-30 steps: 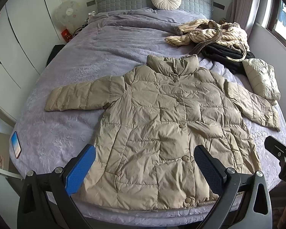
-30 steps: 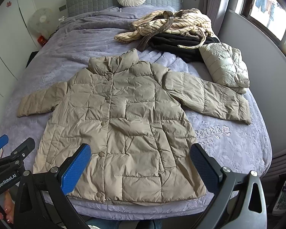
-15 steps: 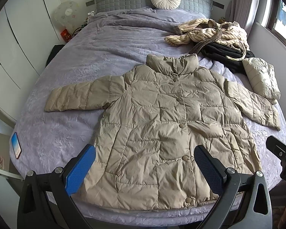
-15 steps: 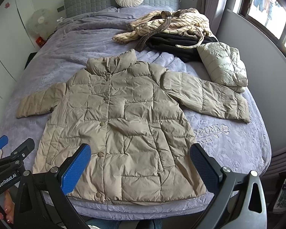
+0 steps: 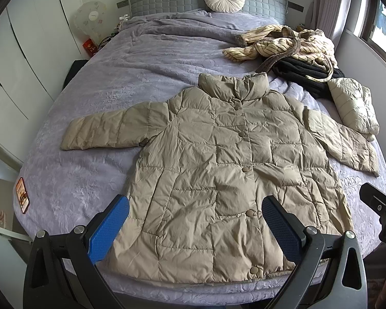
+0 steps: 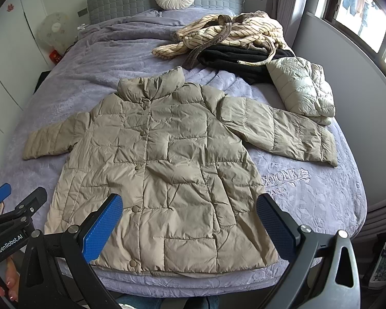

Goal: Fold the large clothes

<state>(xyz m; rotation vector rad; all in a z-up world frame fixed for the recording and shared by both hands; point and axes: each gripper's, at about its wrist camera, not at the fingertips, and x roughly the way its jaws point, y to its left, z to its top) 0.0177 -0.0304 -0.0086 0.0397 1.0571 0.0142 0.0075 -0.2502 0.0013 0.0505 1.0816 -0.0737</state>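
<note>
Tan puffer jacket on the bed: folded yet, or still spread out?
Spread out. The jacket lies flat, front up and buttoned, both sleeves stretched sideways on the bed. No fold started.

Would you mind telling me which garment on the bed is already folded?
The small pale puffer jacket by the right edge is folded into a compact bundle. The large tan coat lies spread flat, and the striped robe and black garment are heaped.
</note>
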